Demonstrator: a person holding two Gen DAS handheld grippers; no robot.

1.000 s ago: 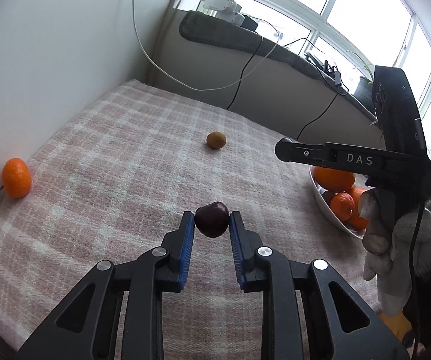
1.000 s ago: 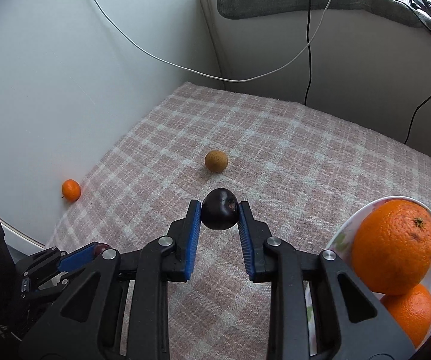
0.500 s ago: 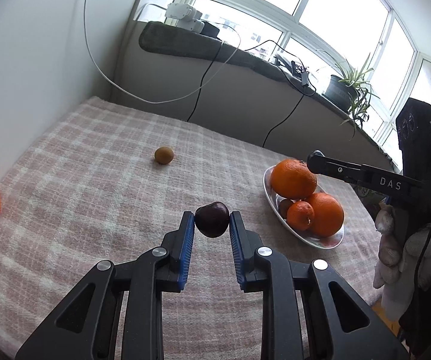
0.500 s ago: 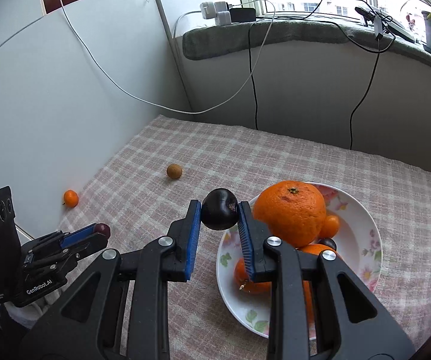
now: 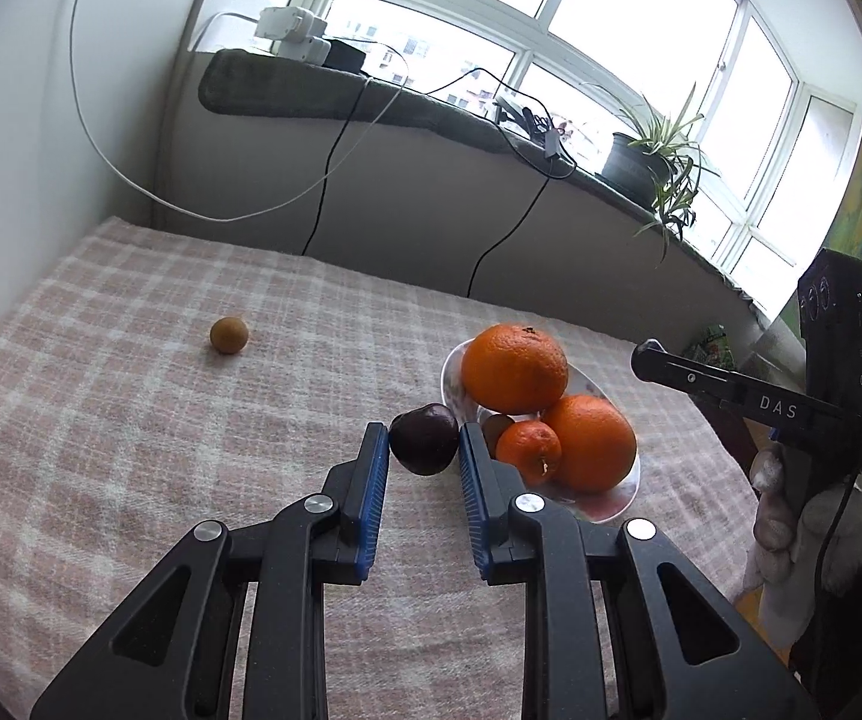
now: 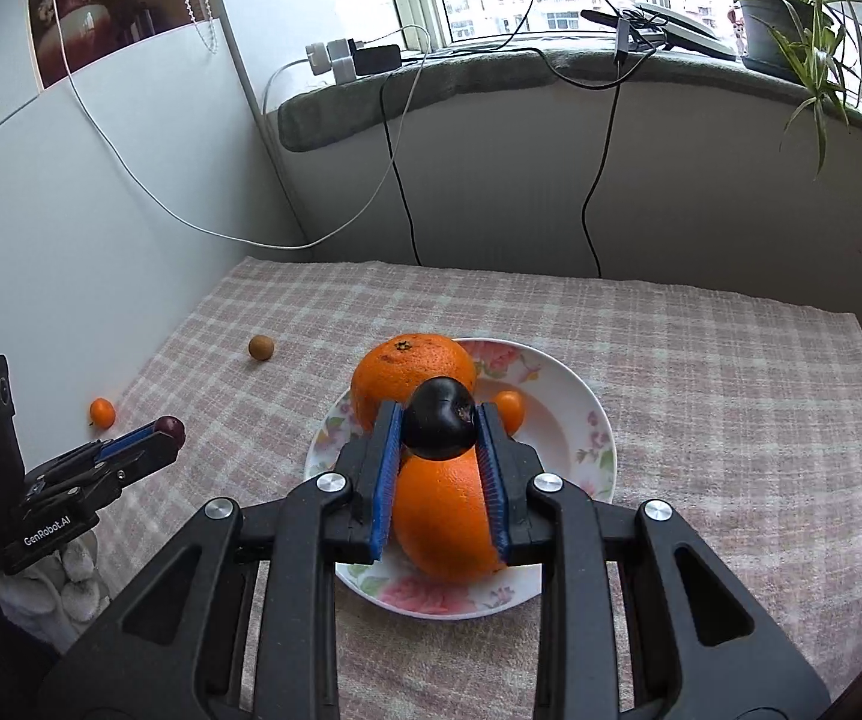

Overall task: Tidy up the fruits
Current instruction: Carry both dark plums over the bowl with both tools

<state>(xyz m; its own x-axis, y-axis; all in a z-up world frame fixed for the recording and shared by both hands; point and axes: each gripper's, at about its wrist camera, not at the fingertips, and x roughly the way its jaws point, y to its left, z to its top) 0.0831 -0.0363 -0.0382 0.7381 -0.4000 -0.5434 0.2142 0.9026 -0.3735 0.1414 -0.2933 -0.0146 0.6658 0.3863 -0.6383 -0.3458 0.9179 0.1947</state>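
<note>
My left gripper (image 5: 423,441) is shut on a dark red plum (image 5: 424,438), held above the checked cloth just left of the floral plate (image 5: 452,367). My right gripper (image 6: 438,427) is shut on a dark plum (image 6: 438,427) and hovers over the plate (image 6: 575,414), above two large oranges (image 6: 413,372) and a small mandarin (image 6: 510,408). The plate in the left wrist view holds two oranges (image 5: 515,369), a mandarin (image 5: 528,451) and a dark fruit (image 5: 497,426). A brown kiwi-like fruit (image 5: 229,335) and a small mandarin (image 6: 102,412) lie loose on the cloth.
The table is covered by a pink checked cloth (image 6: 701,372), with a white wall on the left and a windowsill wall behind. Cables (image 6: 401,180) hang down the back wall. A potted plant (image 6: 791,6) stands on the sill.
Both grippers swung right toward the plate with their plums. The right gripper now hovers over the oranges; the left sits beside the plate's left rim.
</note>
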